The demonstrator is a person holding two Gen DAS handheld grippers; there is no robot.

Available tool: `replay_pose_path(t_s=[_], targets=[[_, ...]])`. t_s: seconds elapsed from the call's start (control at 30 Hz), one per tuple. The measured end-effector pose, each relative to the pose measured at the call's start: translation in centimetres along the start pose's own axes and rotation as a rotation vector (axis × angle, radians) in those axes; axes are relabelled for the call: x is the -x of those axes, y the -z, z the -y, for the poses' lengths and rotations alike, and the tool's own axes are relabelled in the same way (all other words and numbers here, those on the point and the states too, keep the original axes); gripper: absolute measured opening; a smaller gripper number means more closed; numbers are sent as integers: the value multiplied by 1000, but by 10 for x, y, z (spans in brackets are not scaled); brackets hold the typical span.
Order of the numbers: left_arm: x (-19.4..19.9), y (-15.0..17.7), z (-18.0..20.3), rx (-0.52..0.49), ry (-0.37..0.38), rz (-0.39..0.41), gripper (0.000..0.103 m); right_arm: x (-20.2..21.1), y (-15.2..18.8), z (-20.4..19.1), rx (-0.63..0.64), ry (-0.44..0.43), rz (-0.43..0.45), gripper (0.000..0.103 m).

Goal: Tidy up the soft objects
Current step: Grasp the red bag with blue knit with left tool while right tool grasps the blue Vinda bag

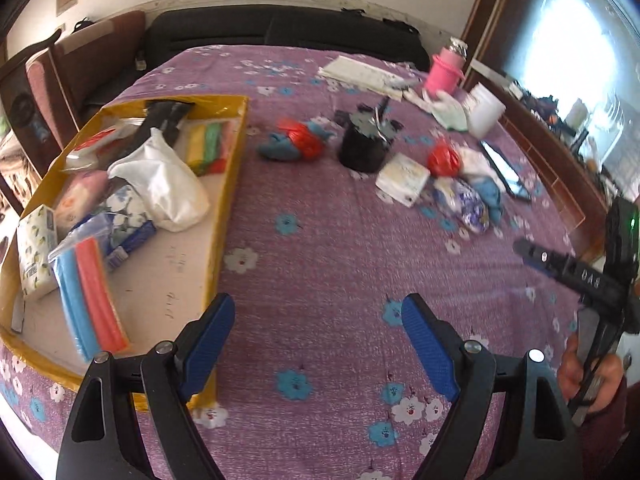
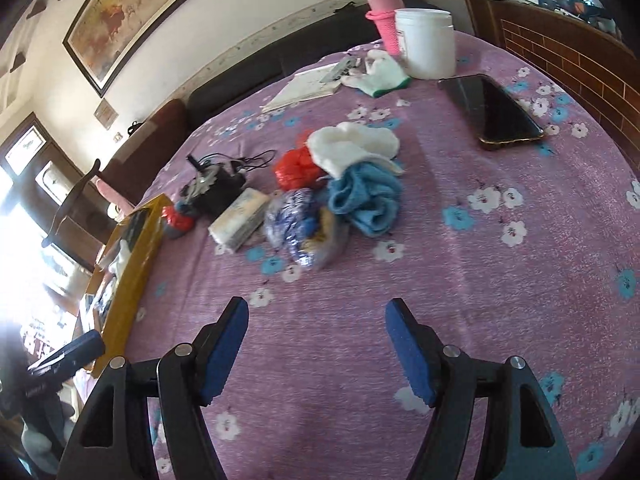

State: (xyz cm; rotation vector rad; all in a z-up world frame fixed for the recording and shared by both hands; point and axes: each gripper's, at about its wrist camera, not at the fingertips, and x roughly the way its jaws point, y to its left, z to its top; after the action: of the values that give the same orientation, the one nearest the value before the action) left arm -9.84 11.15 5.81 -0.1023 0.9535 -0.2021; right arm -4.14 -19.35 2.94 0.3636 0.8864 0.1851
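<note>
On the desk's purple flowered cloth (image 2: 500, 260) lies a heap of soft things: a crumpled blue towel (image 2: 366, 204), a white cloth (image 2: 354, 148) and a red bag (image 2: 298, 168). Left claw (image 1: 318, 344) and right claw (image 2: 316, 344) gape wide, both empty.

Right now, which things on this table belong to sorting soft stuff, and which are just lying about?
For the job: yellow tray, blue cloth, white cloth, red bag, patterned bag, tissue pack.

Just lying about: phone, white jar, pink bottle.
</note>
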Motion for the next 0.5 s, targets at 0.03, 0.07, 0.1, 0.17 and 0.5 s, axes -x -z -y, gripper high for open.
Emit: replay_pose_path(t_s=[0.03,0.07,0.1,0.17,0.5], targets=[[-1,0,2,-4,-2,-5,85,-1,-2,0,3,5,5,75],[-3,1,3,-6,-5,-10,85,-1,-4,1,6,8,11,75],[-6,1,6,-6,-7,-15,85,-2,-7,1,9,9,16,75],[-10,2,8,-1,-6,-29,85,-5,-12,-2,25,10,16,75],[-20,3,23,-43,-31,-57,85,-55,-47,-45,168,75,28,75]])
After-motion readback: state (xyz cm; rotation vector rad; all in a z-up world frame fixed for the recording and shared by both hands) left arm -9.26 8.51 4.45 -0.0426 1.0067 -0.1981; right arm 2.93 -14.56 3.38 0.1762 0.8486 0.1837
